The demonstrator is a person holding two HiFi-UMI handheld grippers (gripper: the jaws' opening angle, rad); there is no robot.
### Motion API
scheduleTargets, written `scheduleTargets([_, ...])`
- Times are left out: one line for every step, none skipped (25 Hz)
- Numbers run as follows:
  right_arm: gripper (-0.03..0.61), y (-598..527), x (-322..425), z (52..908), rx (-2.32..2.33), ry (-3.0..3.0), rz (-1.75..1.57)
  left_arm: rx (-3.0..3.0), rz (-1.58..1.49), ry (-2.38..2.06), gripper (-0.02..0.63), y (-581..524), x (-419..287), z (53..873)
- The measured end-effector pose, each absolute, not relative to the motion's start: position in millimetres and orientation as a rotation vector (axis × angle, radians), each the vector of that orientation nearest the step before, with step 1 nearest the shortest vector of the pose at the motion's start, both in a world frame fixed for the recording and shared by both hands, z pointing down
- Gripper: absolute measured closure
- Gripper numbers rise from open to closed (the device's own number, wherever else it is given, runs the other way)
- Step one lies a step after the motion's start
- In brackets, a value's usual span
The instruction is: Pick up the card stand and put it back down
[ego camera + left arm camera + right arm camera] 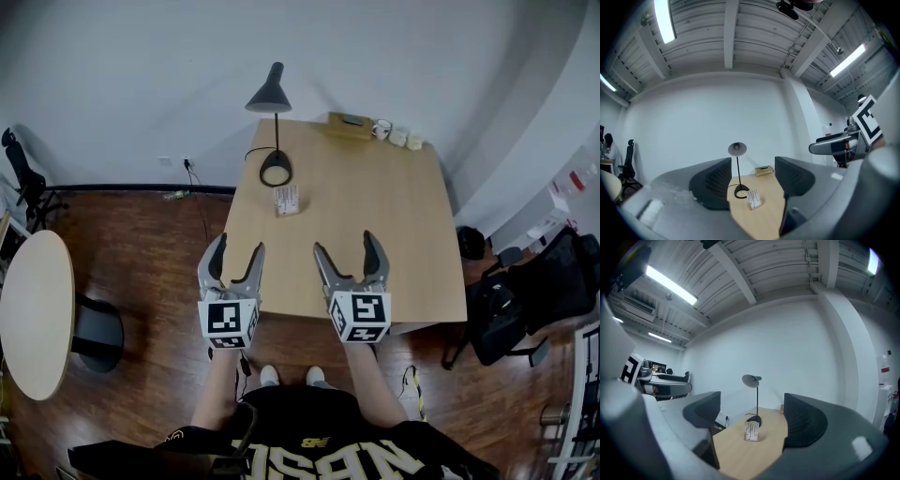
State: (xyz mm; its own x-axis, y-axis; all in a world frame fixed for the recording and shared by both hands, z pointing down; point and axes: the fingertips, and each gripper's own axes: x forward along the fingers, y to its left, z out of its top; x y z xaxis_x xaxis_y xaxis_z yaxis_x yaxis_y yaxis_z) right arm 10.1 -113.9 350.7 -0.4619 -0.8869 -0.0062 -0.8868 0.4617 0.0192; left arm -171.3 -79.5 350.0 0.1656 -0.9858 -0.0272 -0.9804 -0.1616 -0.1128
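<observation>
We hold the left claw (239,246) and right claw (344,244) spread and empty at the table's (403,253) 6 o'clock edge. That fits either reaching out or having let go. The card stand (288,200) stands upright at our 12 o'clock, just at the lamp's (276,170) 5 o'clock. Its face is towards us, and its width seemingly runs 9-to-3.

A wooden table (375,234) is seen from above. The card stand (287,201) is set upright on it, at five o'clock of a black lamp (277,141) and just beside its base. The left gripper (239,246) and right gripper (345,244) are held over the near edge, at six o'clock of the stand, jaws apart and empty. A box (349,125) and cups (394,134) are lined at the far edge, toward one o'clock.
</observation>
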Motion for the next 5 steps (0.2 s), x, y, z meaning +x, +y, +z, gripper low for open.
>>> scheduleTargets([0.158, -114.6, 9.0, 350.2, 1.625, -2.682, -0.034, -2.317, -0.08, 1.966, 0.319, -80.4, -172.2, 350.2])
scheduleTargets([0.158, -115.2, 8.3, 349.7, 1.624, -2.681, -0.037, -2.318, -0.08, 1.966, 0.321, -81.1, -172.6, 350.1])
scheduleTargets([0.158, -115.5, 7.8, 349.6, 1.624, -2.68, -0.039, -2.319, -0.081, 1.966, 0.321, -81.6, -172.7, 350.2])
scheduleTargets([0.158, -115.7, 7.5, 349.7, 1.624, -2.679, -0.039, -2.32, -0.083, 1.965, 0.321, -81.9, -172.7, 350.6])
scheduleTargets([0.158, -115.8, 7.1, 349.9, 1.623, -2.677, -0.04, -2.322, -0.085, 1.965, 0.321, -82.2, -172.7, 351.1])
